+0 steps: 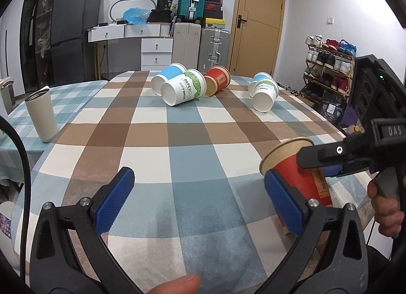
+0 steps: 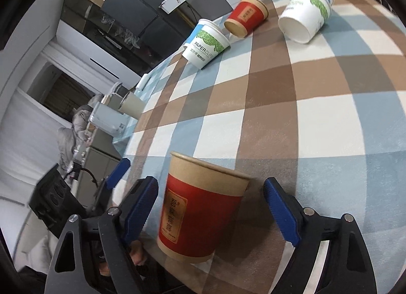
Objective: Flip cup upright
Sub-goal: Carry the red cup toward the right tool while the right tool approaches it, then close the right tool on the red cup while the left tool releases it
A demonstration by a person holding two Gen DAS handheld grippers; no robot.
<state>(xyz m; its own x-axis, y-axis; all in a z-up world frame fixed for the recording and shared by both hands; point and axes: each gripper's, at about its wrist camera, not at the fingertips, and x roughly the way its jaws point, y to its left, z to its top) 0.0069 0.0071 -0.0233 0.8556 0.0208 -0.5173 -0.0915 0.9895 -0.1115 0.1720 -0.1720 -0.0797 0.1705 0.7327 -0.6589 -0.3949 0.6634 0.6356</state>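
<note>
Red paper cup (image 2: 200, 215) upright, apparently untouched between wide right hand-held gripper (image 2: 210, 207); left hand-held gripper (image 1: 198, 202) wide.

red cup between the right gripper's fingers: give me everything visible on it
The red paper cup with a kraft-brown rim band stands mouth-up near the edge of the checked tablecloth. It carries a gold-framed label with Chinese characters and a brown base band. The right gripper brackets it with blue pads spread; gaps show on both sides, so no pad seems to touch it.
</note>
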